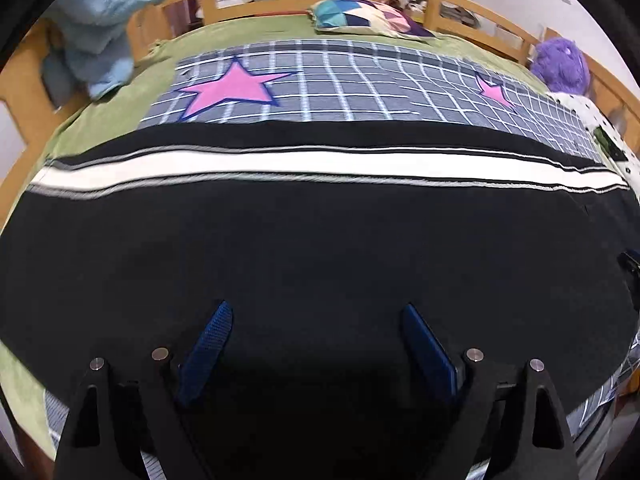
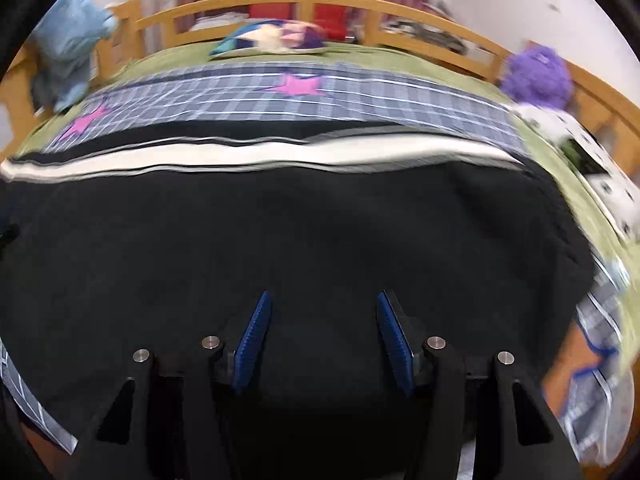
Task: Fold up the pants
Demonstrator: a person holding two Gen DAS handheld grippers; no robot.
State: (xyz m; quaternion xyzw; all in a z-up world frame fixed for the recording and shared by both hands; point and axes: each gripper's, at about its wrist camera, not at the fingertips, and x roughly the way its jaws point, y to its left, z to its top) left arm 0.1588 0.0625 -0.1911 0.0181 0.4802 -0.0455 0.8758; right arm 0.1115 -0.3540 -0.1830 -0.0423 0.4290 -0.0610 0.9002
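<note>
Black pants (image 1: 320, 248) lie flat along the near edge of the bed (image 1: 28, 368), under both grippers. Left gripper (image 1: 316, 312) and right gripper (image 2: 324, 300) have jaws apart, holding nothing. Soft and floppy cloth, I think; grab it at the near edge.

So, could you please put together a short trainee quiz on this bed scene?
1. True or false: the left gripper is clamped on the black pants.
2. What colour is the stripe along the pants? A red, B white, C yellow.
3. What shape is printed in pink on the checked cover?

Key: 1 false, both grippers stand open above the fabric, the right gripper less wide. 2 B. 3 star.
</note>
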